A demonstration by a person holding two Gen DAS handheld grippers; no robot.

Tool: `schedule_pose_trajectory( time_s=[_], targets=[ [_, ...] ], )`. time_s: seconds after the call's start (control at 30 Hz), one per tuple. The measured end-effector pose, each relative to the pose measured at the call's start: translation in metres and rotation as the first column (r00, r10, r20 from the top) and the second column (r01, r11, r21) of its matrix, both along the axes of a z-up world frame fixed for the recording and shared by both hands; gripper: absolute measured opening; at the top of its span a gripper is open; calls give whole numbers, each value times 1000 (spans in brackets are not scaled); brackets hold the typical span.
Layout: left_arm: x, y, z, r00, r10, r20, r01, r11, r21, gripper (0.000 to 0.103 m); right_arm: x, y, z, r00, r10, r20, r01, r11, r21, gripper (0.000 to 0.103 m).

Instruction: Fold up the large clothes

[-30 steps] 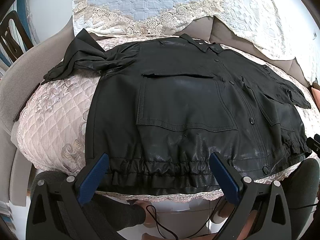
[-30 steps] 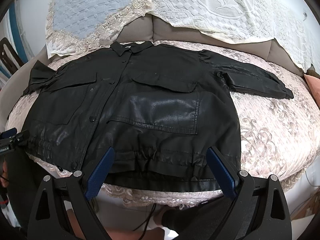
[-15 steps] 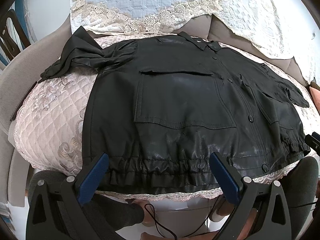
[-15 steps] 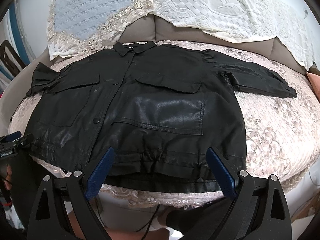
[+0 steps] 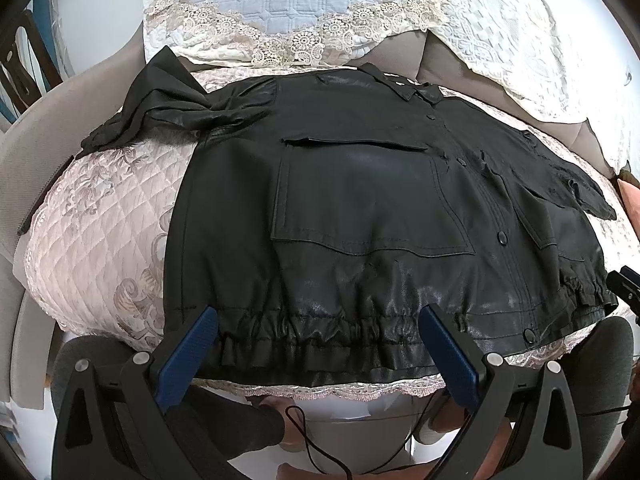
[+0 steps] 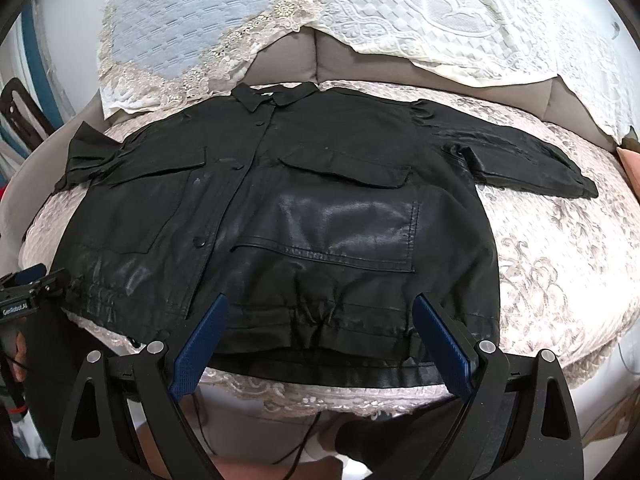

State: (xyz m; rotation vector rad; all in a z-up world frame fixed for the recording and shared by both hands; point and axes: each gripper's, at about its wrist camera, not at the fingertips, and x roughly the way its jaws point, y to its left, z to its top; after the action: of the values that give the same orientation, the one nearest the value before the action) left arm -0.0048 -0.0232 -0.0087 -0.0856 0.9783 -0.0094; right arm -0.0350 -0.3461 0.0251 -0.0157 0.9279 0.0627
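A black leather-look jacket [image 5: 360,208] lies spread flat, front up, on a pink quilted sofa seat [image 5: 100,232], collar at the far side. It also shows in the right wrist view [image 6: 304,216]. Its left sleeve [image 5: 160,108] is bunched at the far left. Its right sleeve [image 6: 520,156] lies out to the right. My left gripper [image 5: 318,354] is open and empty, above the gathered hem [image 5: 320,336]. My right gripper [image 6: 320,344] is open and empty, above the hem [image 6: 320,332] on the jacket's other half.
Lace-edged white and pale blue covers [image 5: 280,4] hang over the grey sofa back [image 6: 300,60]. A grey armrest [image 5: 48,128] is at the left. The left gripper's body [image 6: 28,292] shows at the left edge of the right wrist view. The person's legs are below the seat edge.
Both grippers have moved slightly nearer the jacket's hem and stayed open. The jacket has not moved.
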Motion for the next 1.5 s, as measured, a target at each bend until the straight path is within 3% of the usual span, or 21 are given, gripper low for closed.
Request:
schedule_pose_trajectory(
  time_s=[0.2, 0.6, 0.77, 0.97, 1.03, 1.17, 1.3, 1.5],
  targets=[
    [0, 6, -1, 1000, 9, 1, -9, 999, -39, 102, 2, 4, 0, 1000, 9, 4, -9, 1000, 12, 94],
    [3, 12, 2, 999, 24, 36, -22, 999, -35, 102, 11, 13, 1, 1000, 17, 21, -18, 1000, 19, 94],
    [12, 24, 1, 998, 48, 33, -45, 996, -76, 101, 19, 21, 0, 999, 38, 11, -39, 999, 29, 94],
    [26, 41, 0, 995, 99, 30, -99, 995, -19, 88, 34, 37, -4, 998, 69, 0, -69, 998, 16, 94],
    [32, 53, 0, 991, 129, 38, -127, 991, -33, 88, 39, 42, -7, 997, 82, -5, -82, 997, 17, 94],
    [48, 86, 0, 982, 187, 39, -182, 977, -110, 87, 52, 54, -9, 994, 113, -12, -112, 994, 18, 94],
    [67, 126, 4, 962, 264, 74, -258, 963, -82, 87, 62, 61, -11, 991, 131, -18, -131, 991, 17, 94],
    [101, 207, 5, 906, 410, 106, -400, 911, -103, 87, 79, 71, -18, 988, 148, -36, -148, 989, 8, 94]
  ],
)
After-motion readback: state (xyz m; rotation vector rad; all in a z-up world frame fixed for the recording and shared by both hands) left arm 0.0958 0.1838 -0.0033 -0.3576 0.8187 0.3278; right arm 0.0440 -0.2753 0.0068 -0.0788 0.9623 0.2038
